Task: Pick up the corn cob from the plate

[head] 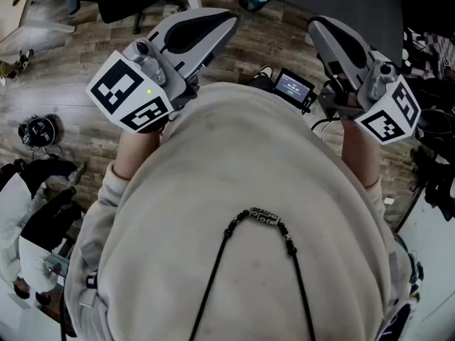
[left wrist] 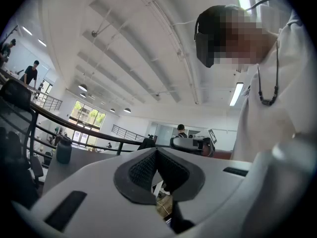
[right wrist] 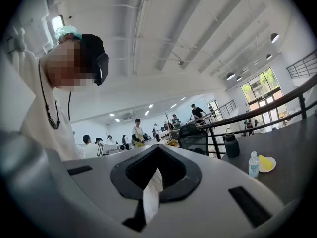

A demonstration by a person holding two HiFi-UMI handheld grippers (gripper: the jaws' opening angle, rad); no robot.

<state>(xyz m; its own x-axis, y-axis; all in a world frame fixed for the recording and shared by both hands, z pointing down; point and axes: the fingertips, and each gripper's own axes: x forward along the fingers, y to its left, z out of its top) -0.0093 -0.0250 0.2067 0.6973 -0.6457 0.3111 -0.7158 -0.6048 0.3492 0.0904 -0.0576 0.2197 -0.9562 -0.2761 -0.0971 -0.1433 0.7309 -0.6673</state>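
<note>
Head view: L gripper (head: 224, 23) & R gripper (head: 320, 27) are up by the person's chest, no plate in sight. L gripper view: jaws closed together, empty, just ceiling, railing, dark cup (left wrist: 63, 150). R gripper view: jaws closed too, empty, and only here the corn cob (right wrist: 266, 161) shows, on its plate (right wrist: 272, 169) well off right, just beside a small bottle (right wrist: 253, 165); risk, imo: reaching w/ jaws together shoves the cob off or tips the bottle.
</note>
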